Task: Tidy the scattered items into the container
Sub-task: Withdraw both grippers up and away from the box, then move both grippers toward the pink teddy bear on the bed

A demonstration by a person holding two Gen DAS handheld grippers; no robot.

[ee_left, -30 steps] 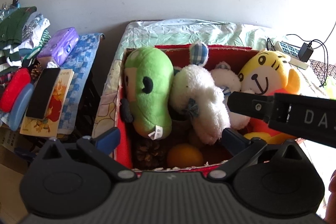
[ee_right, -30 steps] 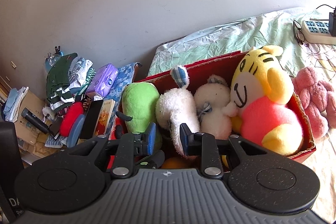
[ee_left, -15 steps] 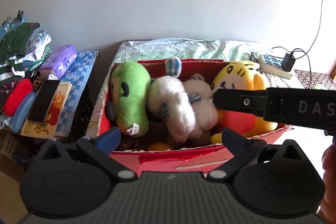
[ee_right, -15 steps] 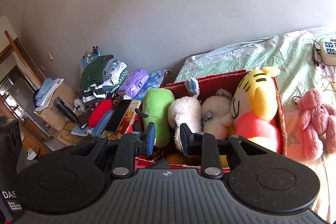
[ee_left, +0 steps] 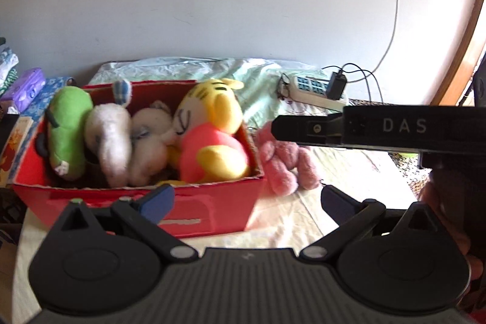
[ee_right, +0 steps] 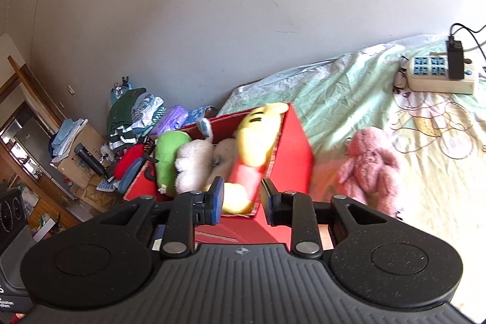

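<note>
A red box (ee_left: pixel 212 202) (ee_right: pixel 296 154) on the bed holds a green plush (ee_left: pixel 68 129), a white plush (ee_left: pixel 111 135), a cream plush (ee_left: pixel 152 126) and a yellow tiger plush (ee_left: pixel 212 123) (ee_right: pixel 258 138). A pink plush (ee_left: pixel 282 163) (ee_right: pixel 369 164) lies on the bedsheet just right of the box. My left gripper (ee_left: pixel 247 201) is open and empty, in front of the box's right corner. My right gripper (ee_right: pixel 242 199) is partly open and empty, above the box's near corner. Its body crosses the left wrist view (ee_left: pixel 379 126).
A white power strip (ee_left: pixel 316 90) (ee_right: pixel 437 75) with a plugged charger and cables lies at the back of the bed. Clothes, a purple case (ee_left: pixel 27 85), a book and other clutter (ee_right: pixel 130 123) are piled left of the box. A wall stands behind.
Both grippers have pulled back and swung right, away from the box. The pink plush has come into the left wrist view. The right jaws have opened a little wider.
</note>
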